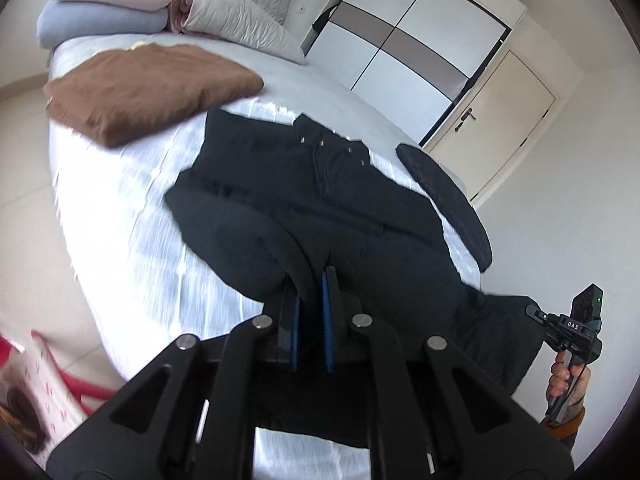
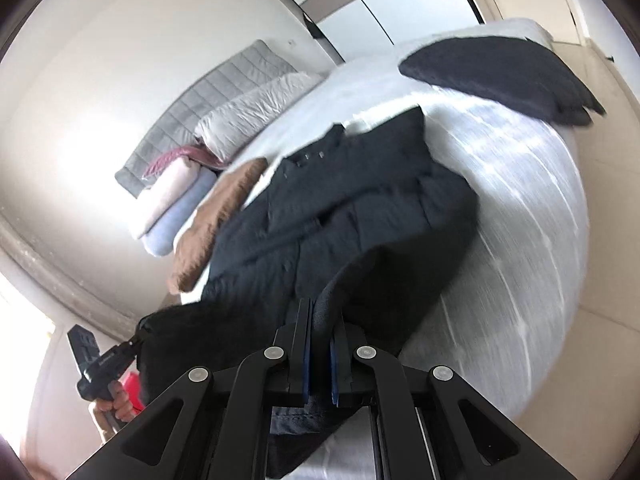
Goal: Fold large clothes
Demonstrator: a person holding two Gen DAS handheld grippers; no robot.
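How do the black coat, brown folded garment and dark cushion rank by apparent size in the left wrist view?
1. black coat, though nearest the camera
2. brown folded garment
3. dark cushion, foreshortened at the bed edge, so unsure

Only one readable marking: white capitals "DAS" on the black body of the right gripper (image 1: 534, 312), seen in the left wrist view just behind the jaws, above the hand (image 1: 566, 380) gripping the handle. Printed on a small dark face near the finger mounts. Same gripper type visible in the right wrist view, but marking there too blurred to read. Faint pale marks on the wardrobe (image 1: 420, 40) upper panel, far behind the gripper, too small to make out. Patterned box (image 1: 44, 380) beside the bed: nothing legible.
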